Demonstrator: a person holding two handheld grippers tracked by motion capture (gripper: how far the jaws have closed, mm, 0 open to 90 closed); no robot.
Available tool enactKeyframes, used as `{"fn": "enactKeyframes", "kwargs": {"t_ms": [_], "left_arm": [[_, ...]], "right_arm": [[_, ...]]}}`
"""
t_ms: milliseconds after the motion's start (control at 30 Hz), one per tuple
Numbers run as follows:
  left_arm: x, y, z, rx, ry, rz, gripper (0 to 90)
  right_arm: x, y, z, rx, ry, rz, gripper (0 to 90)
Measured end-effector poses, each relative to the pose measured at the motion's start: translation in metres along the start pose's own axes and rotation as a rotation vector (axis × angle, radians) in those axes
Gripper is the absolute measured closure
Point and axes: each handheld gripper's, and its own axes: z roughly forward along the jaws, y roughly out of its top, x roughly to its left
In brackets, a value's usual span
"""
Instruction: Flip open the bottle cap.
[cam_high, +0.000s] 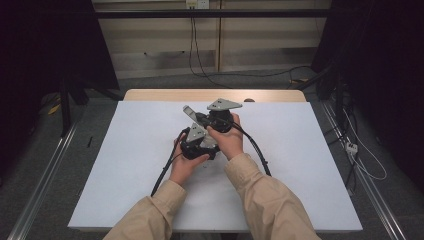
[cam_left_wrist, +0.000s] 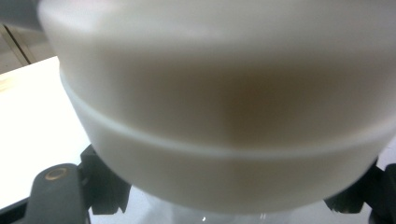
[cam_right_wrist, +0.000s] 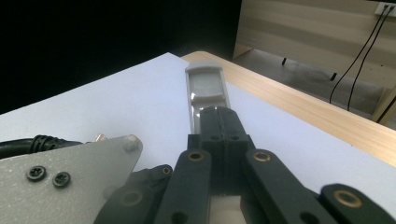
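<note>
Left gripper (cam_high: 197, 142) clamped on a cream lidded container (cam_left_wrist: 224, 116); right gripper (cam_high: 192, 115) pressed together, empty. Could slip (smooth, rounded wall), dropping onto table (cam_high: 125, 165).

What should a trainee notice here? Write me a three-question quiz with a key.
1. True or false: the right tool grips a bottle.
2. The table top is mostly: A white, B green, C red.
3. In the left gripper view, what sits close between the jaws of the left tool?

Key:
1. False; its jaws are shut with nothing between them.
2. A.
3. A pale round thing, too blurred to name.
</note>
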Motion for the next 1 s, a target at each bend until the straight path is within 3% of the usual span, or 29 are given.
{"fn": "enactKeyframes", "kwargs": {"t_ms": [1000], "left_arm": [[0.0001,0.0000,-0.0004,0.001,0.009,0.001,18.7]], "right_arm": [[0.0002,0.0026,0.0028,0.031,0.006,0.004,90.0]]}}
